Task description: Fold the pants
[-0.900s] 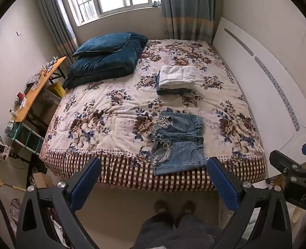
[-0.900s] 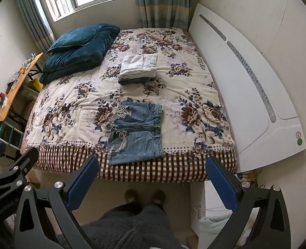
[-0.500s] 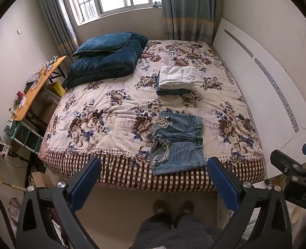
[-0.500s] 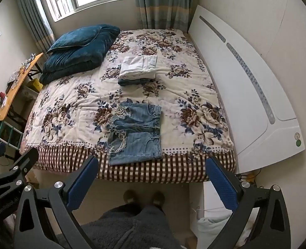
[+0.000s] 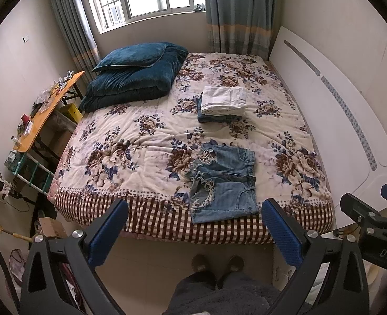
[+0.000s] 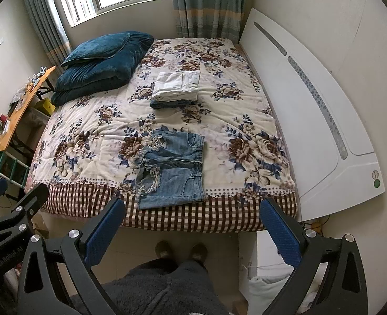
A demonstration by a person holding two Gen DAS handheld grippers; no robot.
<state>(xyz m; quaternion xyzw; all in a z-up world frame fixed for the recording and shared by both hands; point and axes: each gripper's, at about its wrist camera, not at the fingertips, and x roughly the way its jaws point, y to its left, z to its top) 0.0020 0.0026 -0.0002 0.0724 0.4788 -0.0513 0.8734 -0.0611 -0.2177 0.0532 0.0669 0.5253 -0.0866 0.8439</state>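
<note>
Denim shorts spread flat at the foot of the bed, both my grippers released and held back from them.

The denim shorts (image 5: 223, 183) lie flat near the bed's near edge, frayed hems to the left, waistband to the right, lower edge reaching onto the checked border of the floral bedspread (image 5: 130, 144). Further up the bed sits a stack of folded clothes (image 5: 223, 102), white on top of blue, well apart from the shorts. A dark blue quilt with a pillow (image 5: 135, 76) rests at the far left corner. My left gripper (image 5: 193, 233) and my right gripper (image 6: 190, 231) both stand wide apart, holding nothing, above the floor by my feet (image 6: 181, 252). A cluttered orange tabletop (image 5: 46, 110) stands left of the bed.
</note>
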